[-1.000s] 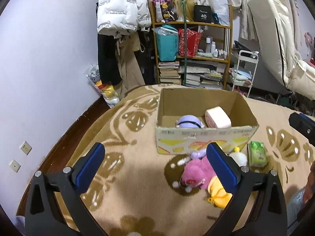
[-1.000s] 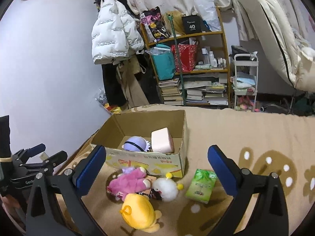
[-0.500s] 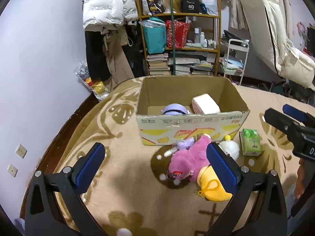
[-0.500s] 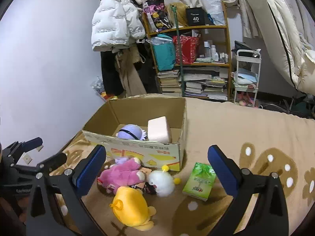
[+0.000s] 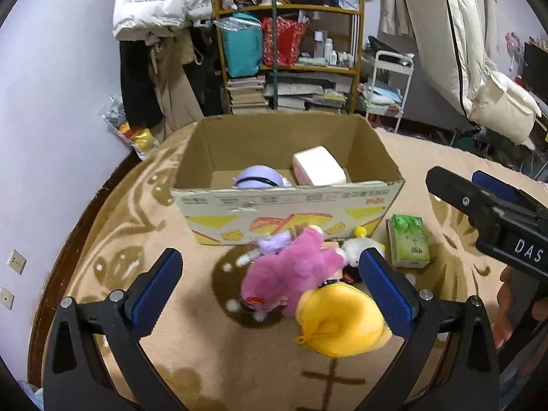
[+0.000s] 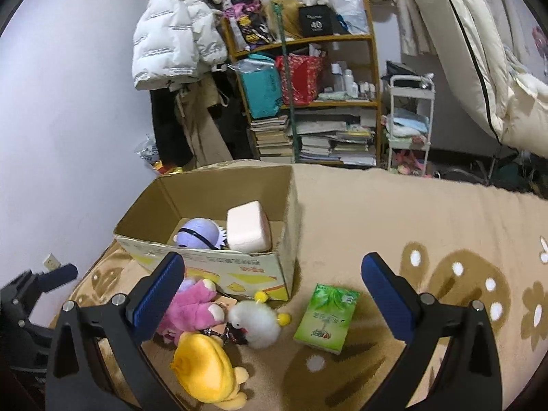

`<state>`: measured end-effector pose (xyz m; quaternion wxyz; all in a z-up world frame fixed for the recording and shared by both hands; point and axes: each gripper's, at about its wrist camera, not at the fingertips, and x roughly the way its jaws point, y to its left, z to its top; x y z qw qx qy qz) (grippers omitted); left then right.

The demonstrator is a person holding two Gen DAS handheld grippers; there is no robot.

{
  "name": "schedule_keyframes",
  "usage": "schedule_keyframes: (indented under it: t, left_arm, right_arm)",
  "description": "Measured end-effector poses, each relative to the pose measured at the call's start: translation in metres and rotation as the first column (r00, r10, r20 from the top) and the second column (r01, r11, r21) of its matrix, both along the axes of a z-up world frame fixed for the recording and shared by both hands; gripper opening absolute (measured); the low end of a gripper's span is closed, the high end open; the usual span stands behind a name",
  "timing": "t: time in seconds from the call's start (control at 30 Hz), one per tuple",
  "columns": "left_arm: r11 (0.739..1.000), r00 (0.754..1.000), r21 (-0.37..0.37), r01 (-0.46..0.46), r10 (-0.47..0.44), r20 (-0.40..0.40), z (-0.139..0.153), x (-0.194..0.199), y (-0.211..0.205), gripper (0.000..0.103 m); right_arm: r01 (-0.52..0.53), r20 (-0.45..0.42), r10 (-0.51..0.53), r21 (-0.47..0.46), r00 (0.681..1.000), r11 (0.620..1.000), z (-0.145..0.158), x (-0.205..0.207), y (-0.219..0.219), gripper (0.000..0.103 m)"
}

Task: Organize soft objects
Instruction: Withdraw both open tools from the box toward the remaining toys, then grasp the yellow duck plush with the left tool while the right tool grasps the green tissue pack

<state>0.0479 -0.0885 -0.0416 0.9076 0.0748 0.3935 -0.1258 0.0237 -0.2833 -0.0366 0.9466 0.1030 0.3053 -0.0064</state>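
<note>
Plush toys: pink toy [image 5: 294,270] and yellow toy [image 5: 339,322], judged light, squashy; best pinched mid-body. Left gripper [image 5: 270,287] and right gripper [image 6: 270,291] held open, empty.

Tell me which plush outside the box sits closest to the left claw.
The yellow plush, right beside the left claw's right finger. The pink plush and small white plush lie farther toward the cardboard box.

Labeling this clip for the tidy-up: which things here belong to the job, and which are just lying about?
Job: box, pink plush, yellow plush, white plush, tissue pack; already in the box, purple plush and pink pack.

Lying about: shelf, white jacket, cart.
</note>
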Motion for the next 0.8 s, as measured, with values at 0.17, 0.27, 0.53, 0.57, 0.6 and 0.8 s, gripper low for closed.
schedule_keyframes:
  t: [0.17, 0.27, 0.53, 0.57, 0.6, 0.8]
  left_arm:
    - [1.0, 0.998, -0.003, 0.005, -0.006, -0.062, -0.016, 0.009, -0.014, 0.102]
    - [1.0, 0.997, 0.001, 0.008, -0.008, -0.082, -0.023, 0.013, -0.02, 0.102]
    - [1.0, 0.987, -0.013, -0.017, 0.015, -0.157, -0.04, 0.027, -0.027, 0.102]
    - [1.0, 0.986, -0.008, -0.019, 0.017, -0.164, -0.043, 0.028, -0.028, 0.102]
    - [1.0, 0.986, -0.004, -0.02, 0.019, -0.167, -0.045, 0.028, -0.028, 0.102]
    - [1.0, 0.975, -0.013, 0.0, -0.003, -0.221, -0.065, 0.032, -0.033, 0.102]
  right_arm:
    - [0.021, -0.033, -0.021, 0.02, 0.999, 1.0, -0.007, 0.007, -0.01, 0.103]
    - [0.033, -0.038, -0.032, 0.027, 0.999, 0.999, -0.008, 0.013, -0.014, 0.103]
    - [0.09, -0.092, -0.085, 0.052, 0.992, 0.995, -0.024, 0.026, -0.027, 0.103]
    - [0.094, -0.102, -0.088, 0.053, 0.991, 0.994, -0.027, 0.027, -0.028, 0.103]
    - [0.096, -0.115, -0.09, 0.053, 0.989, 0.994, -0.03, 0.028, -0.029, 0.103]
    - [0.15, -0.19, -0.135, 0.069, 0.972, 0.986, -0.053, 0.036, -0.043, 0.103]
